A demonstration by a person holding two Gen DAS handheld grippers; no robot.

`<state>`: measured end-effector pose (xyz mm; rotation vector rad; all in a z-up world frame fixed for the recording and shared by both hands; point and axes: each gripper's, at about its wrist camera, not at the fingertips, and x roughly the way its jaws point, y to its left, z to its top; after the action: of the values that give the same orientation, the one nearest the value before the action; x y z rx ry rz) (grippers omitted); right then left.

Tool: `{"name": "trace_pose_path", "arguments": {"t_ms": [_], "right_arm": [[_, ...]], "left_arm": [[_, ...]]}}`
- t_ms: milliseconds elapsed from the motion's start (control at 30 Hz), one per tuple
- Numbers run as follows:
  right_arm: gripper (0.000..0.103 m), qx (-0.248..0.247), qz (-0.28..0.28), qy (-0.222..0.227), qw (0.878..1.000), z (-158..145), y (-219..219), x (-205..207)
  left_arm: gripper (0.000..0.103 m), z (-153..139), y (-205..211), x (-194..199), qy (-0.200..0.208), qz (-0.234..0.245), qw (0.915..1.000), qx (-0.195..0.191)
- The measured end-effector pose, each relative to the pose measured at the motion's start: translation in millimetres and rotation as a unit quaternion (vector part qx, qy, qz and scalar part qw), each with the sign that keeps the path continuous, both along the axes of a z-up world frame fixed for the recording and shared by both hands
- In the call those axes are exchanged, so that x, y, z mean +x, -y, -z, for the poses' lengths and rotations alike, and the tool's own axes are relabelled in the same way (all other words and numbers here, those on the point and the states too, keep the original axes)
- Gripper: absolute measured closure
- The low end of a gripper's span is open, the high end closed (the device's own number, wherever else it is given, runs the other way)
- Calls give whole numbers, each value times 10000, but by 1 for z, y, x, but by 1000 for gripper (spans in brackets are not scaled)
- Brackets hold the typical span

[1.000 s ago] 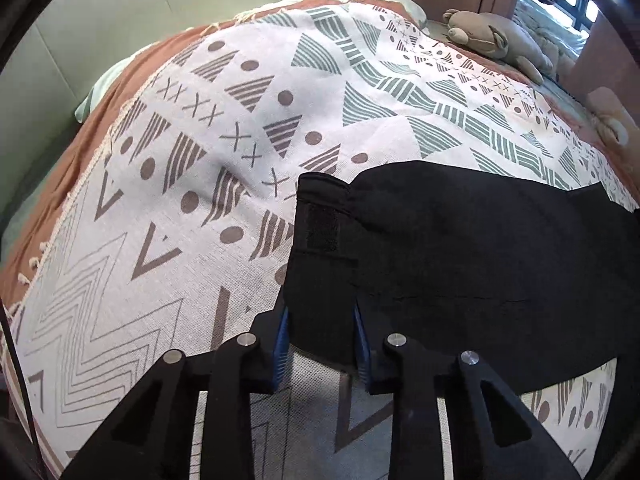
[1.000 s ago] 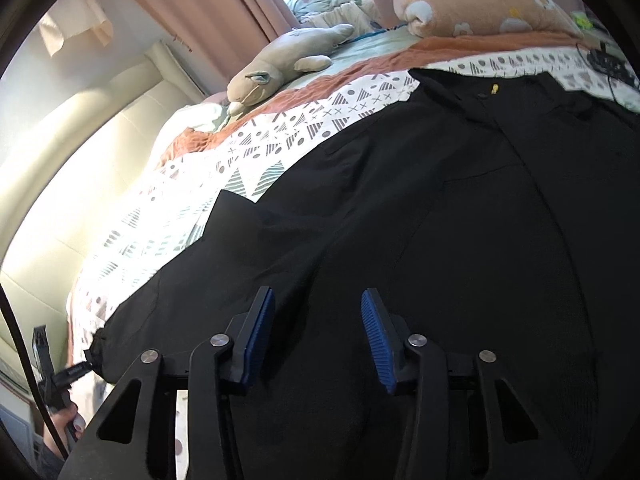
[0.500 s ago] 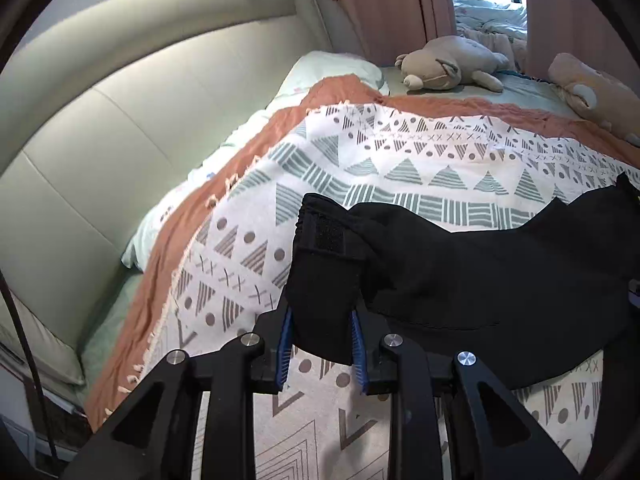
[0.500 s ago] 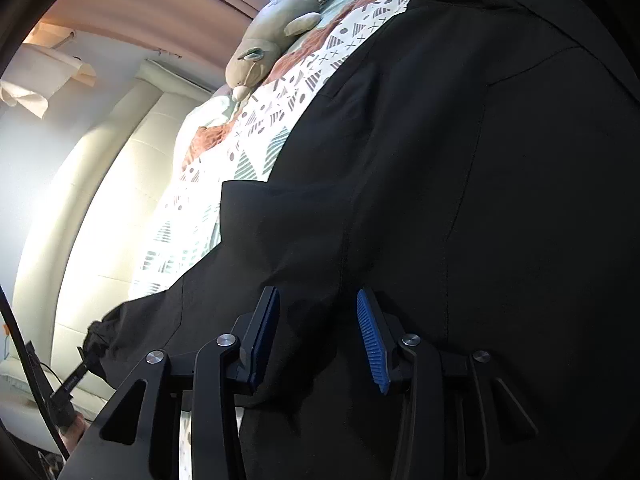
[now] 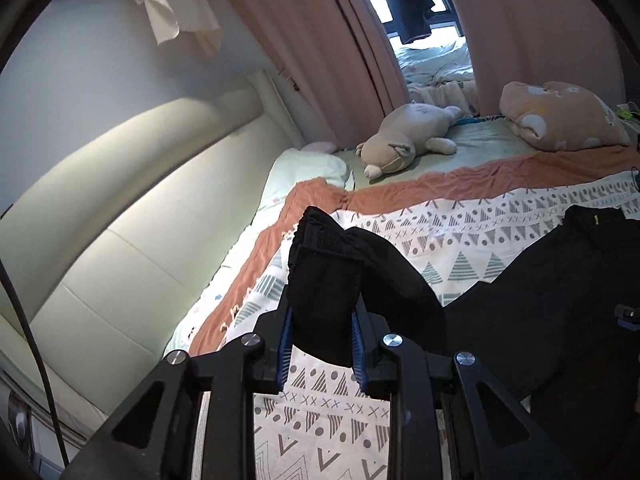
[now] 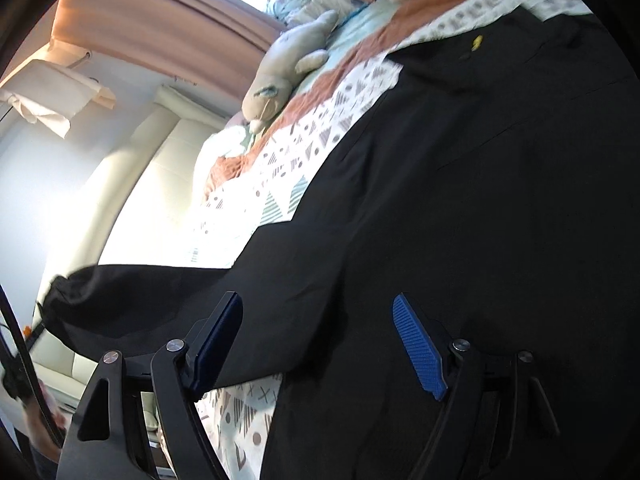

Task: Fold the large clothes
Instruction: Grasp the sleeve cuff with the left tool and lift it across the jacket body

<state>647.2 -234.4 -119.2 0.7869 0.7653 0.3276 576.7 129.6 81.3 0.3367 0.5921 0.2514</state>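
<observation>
A large black jacket [image 6: 460, 200] lies spread on a patterned bedspread [image 5: 460, 236]. My left gripper [image 5: 322, 332] is shut on the jacket's sleeve cuff [image 5: 320, 280] and holds it lifted above the bed; the sleeve trails right to the jacket body [image 5: 552, 304]. In the right wrist view the raised sleeve [image 6: 160, 296] stretches to the left. My right gripper [image 6: 320, 340] is open, its blue pads [image 6: 418, 344] spread wide just above the jacket near the armpit, holding nothing.
A cream padded headboard [image 5: 120, 208] runs along the left. A grey plush toy [image 5: 408, 140] and an orange plush pillow [image 5: 560, 116] lie at the far side of the bed by pink curtains [image 5: 340, 40]. The right gripper shows at the right edge [image 5: 628, 318].
My left gripper has lifted the cuff higher off the bed and tilted upward. My right gripper has opened wider and tilted over the jacket.
</observation>
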Motion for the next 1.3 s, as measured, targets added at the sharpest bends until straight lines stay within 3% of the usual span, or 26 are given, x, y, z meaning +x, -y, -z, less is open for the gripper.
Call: {"name": "trace_pose_path", "arguments": {"t_ms": [367, 667, 800, 967, 1300], "right_arm": [[27, -121, 714, 214, 9971, -31, 64, -86], [27, -164, 1221, 195, 9922, -25, 106, -152], [27, -280, 1474, 182, 9885, -30, 123, -168], [27, -70, 1781, 138, 9839, -21, 143, -182], [26, 485, 2217, 34, 9739, -1, 169, -194]], "left_arm": [[77, -86, 135, -16, 630, 951, 9928, 358], [77, -98, 252, -17, 693, 1715, 9814, 511], [77, -86, 305, -7, 601, 2025, 9761, 514], [77, -61, 357, 10, 382, 2340, 9711, 279], [77, 33, 444, 39, -233, 2794, 9597, -180]]}}
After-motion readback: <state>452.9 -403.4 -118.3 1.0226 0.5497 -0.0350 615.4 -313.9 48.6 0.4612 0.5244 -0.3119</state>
